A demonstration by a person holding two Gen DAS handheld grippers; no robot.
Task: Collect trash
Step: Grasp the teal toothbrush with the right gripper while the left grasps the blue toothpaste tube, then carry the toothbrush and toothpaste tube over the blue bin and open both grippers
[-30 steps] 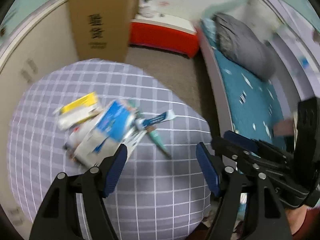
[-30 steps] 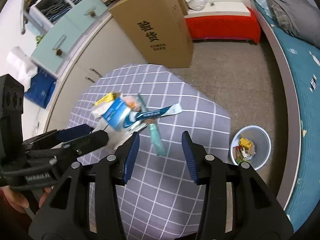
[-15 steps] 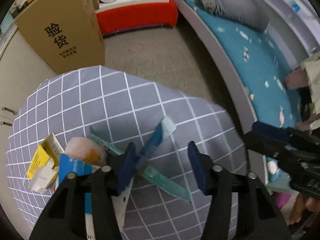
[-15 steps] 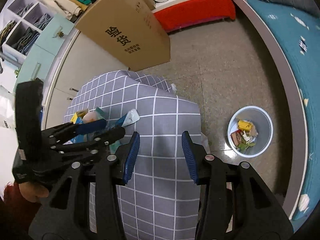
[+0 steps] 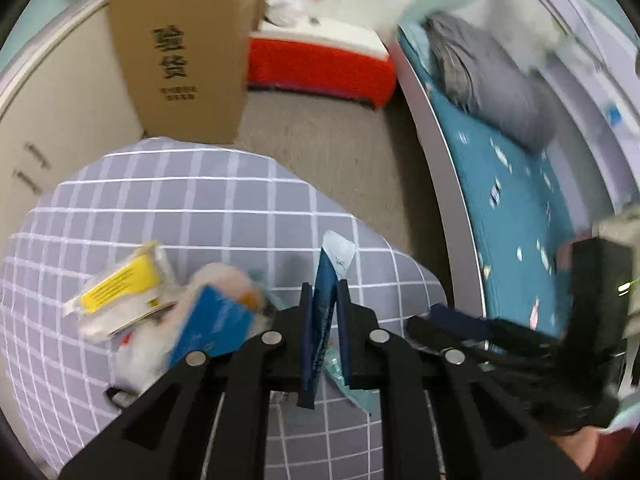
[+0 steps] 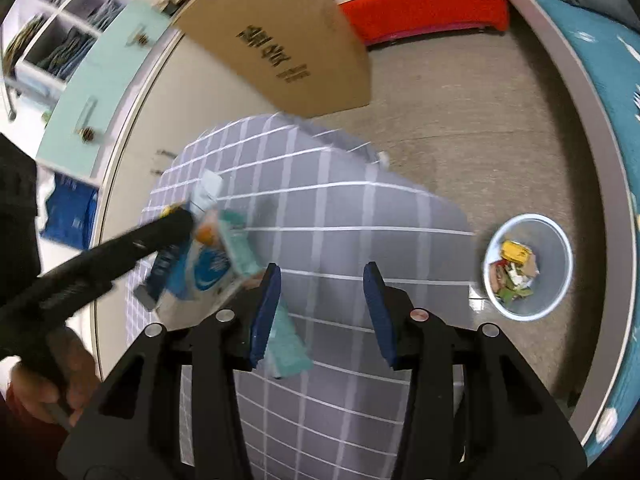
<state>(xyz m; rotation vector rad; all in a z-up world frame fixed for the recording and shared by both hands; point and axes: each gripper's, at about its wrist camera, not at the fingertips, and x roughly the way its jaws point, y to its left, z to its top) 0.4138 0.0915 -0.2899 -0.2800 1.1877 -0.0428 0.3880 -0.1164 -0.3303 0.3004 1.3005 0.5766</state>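
Observation:
My left gripper (image 5: 325, 300) is shut on a blue and white tube wrapper (image 5: 334, 258) that sticks up between its fingers, above the grey checked table (image 5: 200, 208). A pile of trash lies left of it: a yellow packet (image 5: 120, 280), a blue and white pack (image 5: 216, 326) and a teal wrapper (image 5: 340, 372). My right gripper (image 6: 322, 308) is open and empty over the table, with the teal wrapper (image 6: 286, 340) by its left finger. The left gripper (image 6: 176, 220) shows there at the pile. A pale blue trash bin (image 6: 528, 266) with scraps stands on the floor to the right.
A large cardboard box (image 5: 184, 52) stands behind the table. A red and white bench (image 5: 320, 60) is at the back. A bed with teal sheet (image 5: 516, 216) and a grey pillow runs along the right. Cabinets (image 6: 100, 92) line the left wall.
My left gripper has closed on the blue and white tube wrapper and lifted its end off the table. My right gripper stays open and has shifted slightly.

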